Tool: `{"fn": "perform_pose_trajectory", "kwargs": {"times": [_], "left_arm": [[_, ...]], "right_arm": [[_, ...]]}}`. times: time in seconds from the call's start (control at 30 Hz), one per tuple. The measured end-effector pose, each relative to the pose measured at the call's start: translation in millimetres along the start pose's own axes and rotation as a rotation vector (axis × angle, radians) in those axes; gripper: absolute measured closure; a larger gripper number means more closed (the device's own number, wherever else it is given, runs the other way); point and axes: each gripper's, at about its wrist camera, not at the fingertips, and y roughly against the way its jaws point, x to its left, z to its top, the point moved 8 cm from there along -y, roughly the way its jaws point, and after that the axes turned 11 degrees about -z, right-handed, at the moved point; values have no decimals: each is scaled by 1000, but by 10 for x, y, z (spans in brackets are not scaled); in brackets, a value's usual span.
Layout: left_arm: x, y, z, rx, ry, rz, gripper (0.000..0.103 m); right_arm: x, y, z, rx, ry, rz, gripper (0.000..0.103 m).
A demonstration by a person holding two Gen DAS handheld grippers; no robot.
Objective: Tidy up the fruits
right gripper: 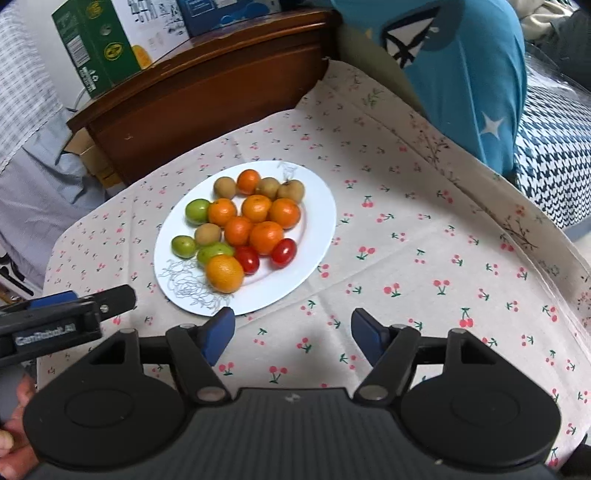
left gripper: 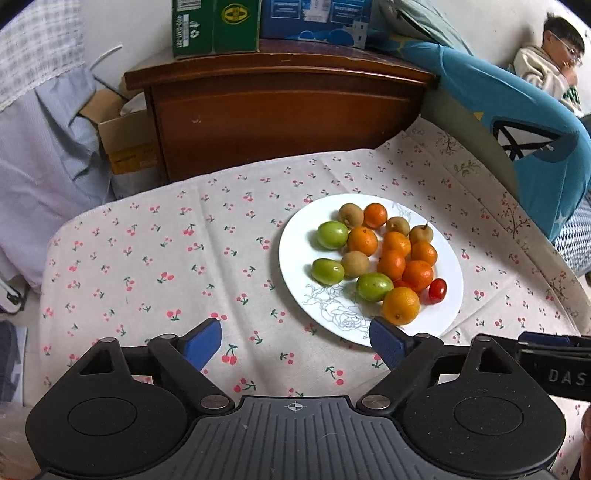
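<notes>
A white plate (left gripper: 295,258) (right gripper: 321,206) on the cherry-print cloth holds mixed fruit: several oranges (left gripper: 400,305) (right gripper: 224,273), three green fruits (left gripper: 332,235) (right gripper: 198,211), several brown ones (left gripper: 355,263) (right gripper: 208,234) and red cherry tomatoes (left gripper: 437,289) (right gripper: 283,252). My left gripper (left gripper: 295,341) stands open over the cloth, its right pad by the plate's near rim, nothing between the fingers. My right gripper (right gripper: 293,334) is open too, just in front of the plate's near right edge, empty. The left gripper's body (right gripper: 55,325) shows at the left of the right wrist view.
A dark wooden cabinet (left gripper: 280,114) (right gripper: 207,92) stands behind the table with a green carton (left gripper: 216,26) (right gripper: 94,44) and a blue box (left gripper: 317,18) on top. A blue garment (left gripper: 517,122) (right gripper: 465,74) hangs at the right. A person (left gripper: 550,55) sits far right. A cardboard box (left gripper: 125,144) sits left.
</notes>
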Motion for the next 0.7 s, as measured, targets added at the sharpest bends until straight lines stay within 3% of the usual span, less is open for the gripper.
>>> {"fn": "perform_pose_trajectory", "kwargs": {"times": [0.17, 0.7], "left_arm": [[-31, -47, 0, 30, -45, 29, 14], [29, -210, -86, 94, 28, 83, 14]], "right_arm": [[-5, -28, -11, 16, -6, -13, 32], [58, -158, -38, 24, 53, -77, 26]]}}
